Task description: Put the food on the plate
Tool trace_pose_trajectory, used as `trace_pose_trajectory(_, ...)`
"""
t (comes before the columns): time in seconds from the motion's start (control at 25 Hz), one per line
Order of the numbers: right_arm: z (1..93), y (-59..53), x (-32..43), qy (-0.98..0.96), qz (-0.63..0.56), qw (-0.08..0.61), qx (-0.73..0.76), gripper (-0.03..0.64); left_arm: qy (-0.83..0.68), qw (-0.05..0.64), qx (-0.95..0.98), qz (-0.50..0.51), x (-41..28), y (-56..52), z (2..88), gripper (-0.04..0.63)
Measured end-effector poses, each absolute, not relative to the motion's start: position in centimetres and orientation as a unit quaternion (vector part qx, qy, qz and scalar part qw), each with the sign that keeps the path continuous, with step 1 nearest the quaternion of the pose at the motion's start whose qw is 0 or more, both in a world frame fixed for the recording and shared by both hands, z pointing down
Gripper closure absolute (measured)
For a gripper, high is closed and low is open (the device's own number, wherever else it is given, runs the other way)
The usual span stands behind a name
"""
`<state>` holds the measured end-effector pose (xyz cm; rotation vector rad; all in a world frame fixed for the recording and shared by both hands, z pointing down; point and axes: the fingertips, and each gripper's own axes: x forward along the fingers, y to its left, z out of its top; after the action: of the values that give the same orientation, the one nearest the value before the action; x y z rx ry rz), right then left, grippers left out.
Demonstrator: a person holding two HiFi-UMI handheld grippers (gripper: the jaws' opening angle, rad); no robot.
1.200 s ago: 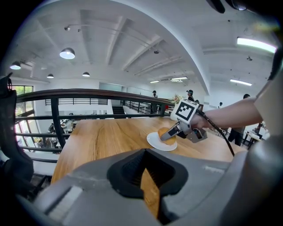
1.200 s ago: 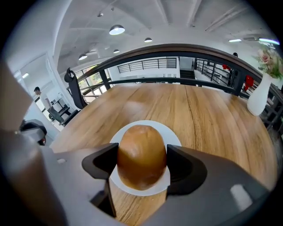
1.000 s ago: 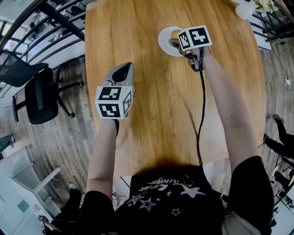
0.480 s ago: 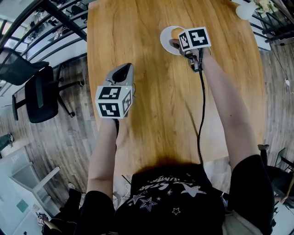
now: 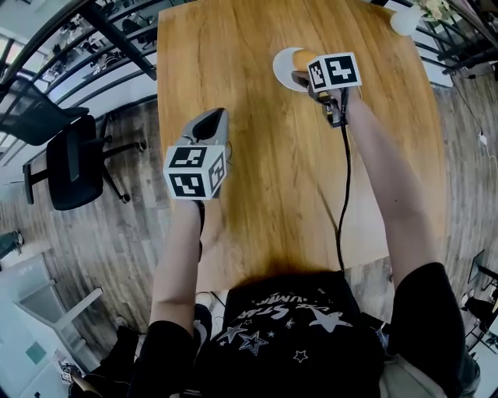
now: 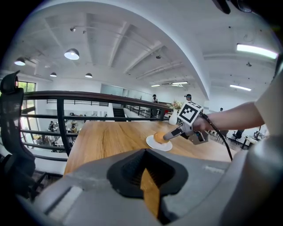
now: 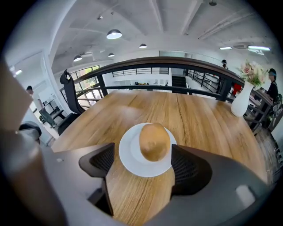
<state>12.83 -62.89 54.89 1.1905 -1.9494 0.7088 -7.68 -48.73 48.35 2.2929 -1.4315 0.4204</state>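
A golden-brown, roll-like piece of food [image 7: 154,141] lies on a small white plate [image 7: 128,161] on the wooden table. My right gripper [image 7: 143,164] is open, its jaws wide on either side of the food and plate, and neither pad presses on the food. From the head view the food [image 5: 303,56] and plate [image 5: 283,70] sit at the far middle of the table, with the right gripper [image 5: 299,75] at the plate's near edge. My left gripper [image 5: 208,123] hovers over the table's left side, shut and empty; its own view [image 6: 148,178] shows the plate [image 6: 158,145] far ahead.
A white vase [image 5: 408,20] with flowers stands at the table's far right corner. A black railing [image 7: 146,66] runs beyond the far edge. An office chair [image 5: 68,165] stands on the floor to the left. A cable [image 5: 343,194] trails back from the right gripper.
The right gripper has drawn back slightly from the plate, so more of the food now shows on it. The left gripper has stayed where it was.
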Motion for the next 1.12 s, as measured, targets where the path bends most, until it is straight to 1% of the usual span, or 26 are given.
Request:
trace_pose_trajectory(0.24, 51.4, -60.9, 13.0, -0.76, 0.265, 0.348, 0.48, 0.21, -0.507, 0.195, 0.828, 0.139, -8.4, -46.7, 46.2, 0.594)
trace_pose_trajectory(0.68, 47.0, -53.6, 13.4, -0.763, 0.272, 0.303, 0.502, 0.211, -0.478, 0.189, 0.85, 0.119, -8.9, -42.4, 44.3, 0.594)
trace_pose_trajectory(1.12, 46.8, -47.1, 14.2, -0.78, 0.283, 0.269, 0.489, 0.212, -0.478, 0.176, 0.854, 0.106, -7.5, -38.7, 43.5, 0.594)
